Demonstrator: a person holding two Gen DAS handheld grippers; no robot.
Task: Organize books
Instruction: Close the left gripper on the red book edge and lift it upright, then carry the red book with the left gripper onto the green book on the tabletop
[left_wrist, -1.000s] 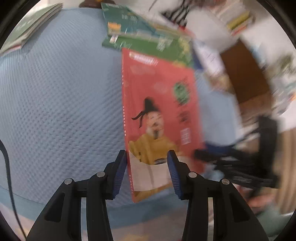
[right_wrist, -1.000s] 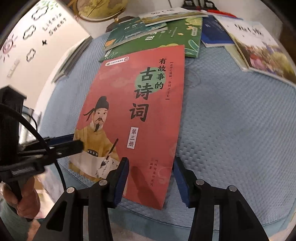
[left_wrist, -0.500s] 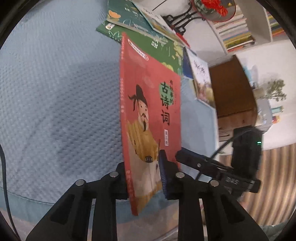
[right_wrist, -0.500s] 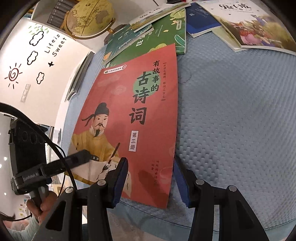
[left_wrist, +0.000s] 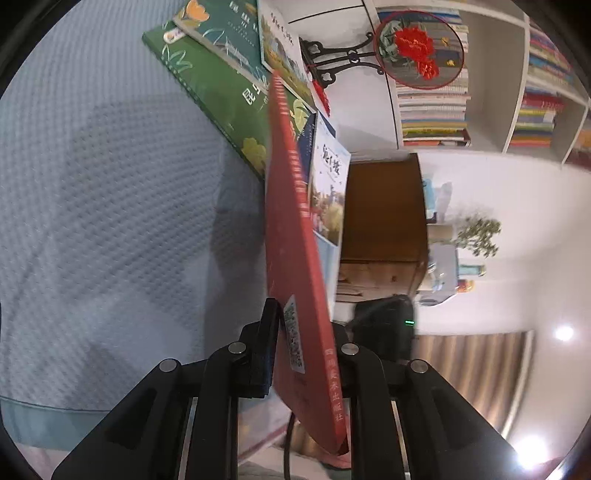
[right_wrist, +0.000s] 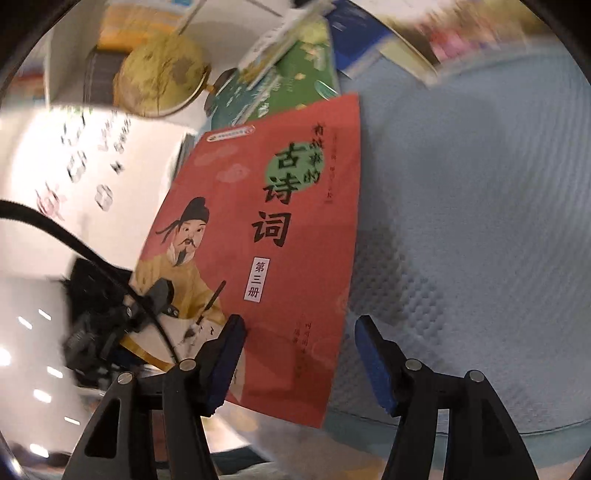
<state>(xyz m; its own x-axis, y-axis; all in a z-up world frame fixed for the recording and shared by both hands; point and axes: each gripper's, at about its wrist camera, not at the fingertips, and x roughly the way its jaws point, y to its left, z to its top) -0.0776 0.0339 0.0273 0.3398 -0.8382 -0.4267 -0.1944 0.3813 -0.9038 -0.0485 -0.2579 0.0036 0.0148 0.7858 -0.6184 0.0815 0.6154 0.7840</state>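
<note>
Plainly, the red book (right_wrist: 266, 236) reads 古诗词 and 第三册 beside a robed, bearded figure; its back carries a QR code; it hangs tilted over the blue quilted cloth (right_wrist: 480, 221). Left gripper (left_wrist: 295, 354) is clamped on its lower corner; right gripper (right_wrist: 295, 362) is opening, pads clear of the cover edge between them; green books (left_wrist: 214, 81) lie beyond.
</note>
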